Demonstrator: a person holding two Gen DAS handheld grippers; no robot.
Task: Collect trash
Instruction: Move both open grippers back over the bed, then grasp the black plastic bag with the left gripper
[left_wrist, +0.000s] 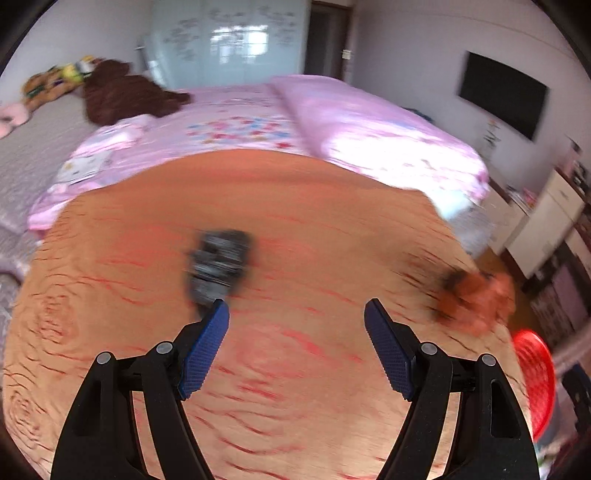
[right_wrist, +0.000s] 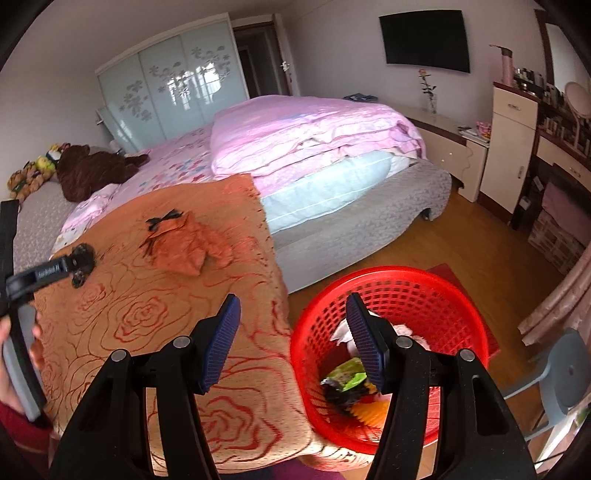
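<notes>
A crumpled black wrapper (left_wrist: 218, 264) lies on the orange rose-patterned blanket (left_wrist: 295, 369), just ahead of my left gripper's (left_wrist: 296, 308) left fingertip. The left gripper is open and empty above the blanket. An orange garment with a black bow (left_wrist: 476, 299) lies to its right, and shows in the right wrist view (right_wrist: 188, 243). My right gripper (right_wrist: 293, 302) is open and empty, over the rim of a red mesh basket (right_wrist: 391, 291) holding several wrappers and papers. The left gripper shows in the right wrist view (right_wrist: 79, 264), over the black wrapper (right_wrist: 83, 267).
A bed with a pink quilt (right_wrist: 306, 125) lies behind the blanket. Plush toys (right_wrist: 88, 168) sit at its far left. White cabinets (right_wrist: 506, 147) and a vanity stand at the right, on a wood floor. A grey chair (right_wrist: 561, 373) stands beside the basket.
</notes>
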